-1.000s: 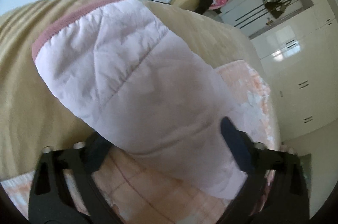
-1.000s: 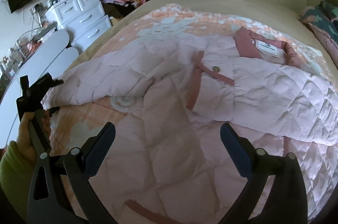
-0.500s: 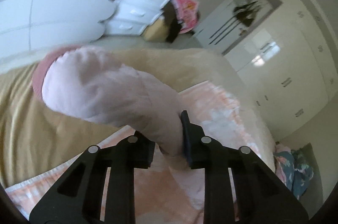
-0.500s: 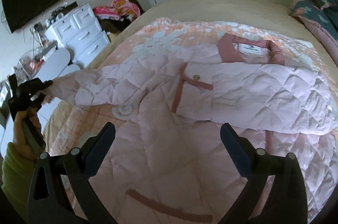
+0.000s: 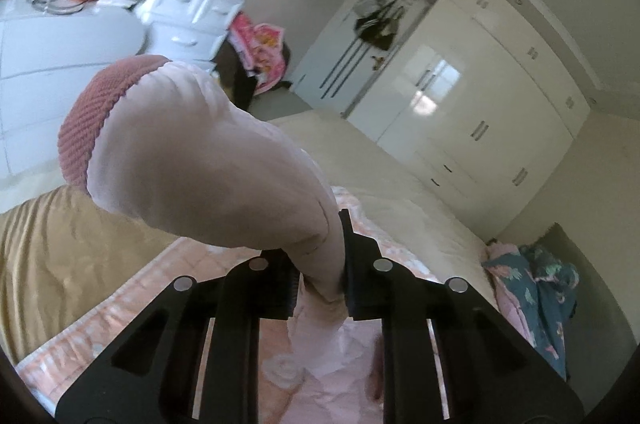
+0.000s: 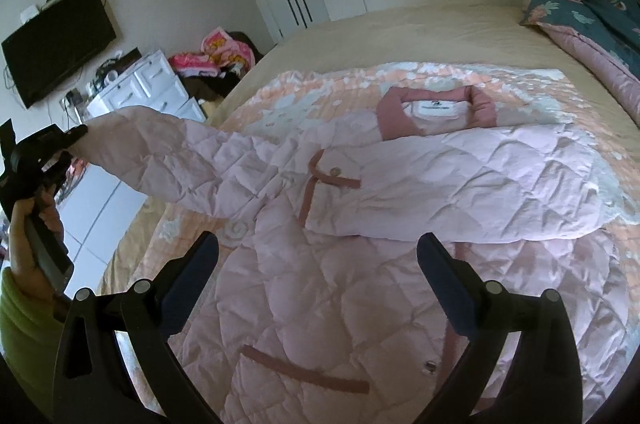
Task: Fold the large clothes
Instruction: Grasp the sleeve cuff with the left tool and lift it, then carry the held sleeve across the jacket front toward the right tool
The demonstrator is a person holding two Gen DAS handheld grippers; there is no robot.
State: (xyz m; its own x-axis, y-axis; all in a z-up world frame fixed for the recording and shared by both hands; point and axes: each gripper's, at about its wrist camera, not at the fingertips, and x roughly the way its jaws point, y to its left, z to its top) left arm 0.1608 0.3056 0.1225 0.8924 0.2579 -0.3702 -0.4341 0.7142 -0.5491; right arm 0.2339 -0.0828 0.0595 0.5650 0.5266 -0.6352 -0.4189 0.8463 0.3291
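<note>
Sleeve lifted off the bed, ready to fold in

The right gripper [image 6: 316, 284] hovers with jaws wide and empty over the hem of the pink quilted coat [image 6: 360, 264], which lies spread on the bed [image 6: 360, 31]. Farther left, the left gripper [image 5: 318, 276] is clamped on the sleeve [image 5: 192, 159] just behind its ribbed cuff [image 5: 86, 127]. The padding looks light, soft and floppy, probably slick; gripping near cuffs or seams seems surest. A second ago those jaws stood wide around the flat sleeve; now it hangs raised.

Coat [image 6: 360, 224] on bed [image 6: 400, 27], pillows [image 6: 592, 7] behind.
</note>
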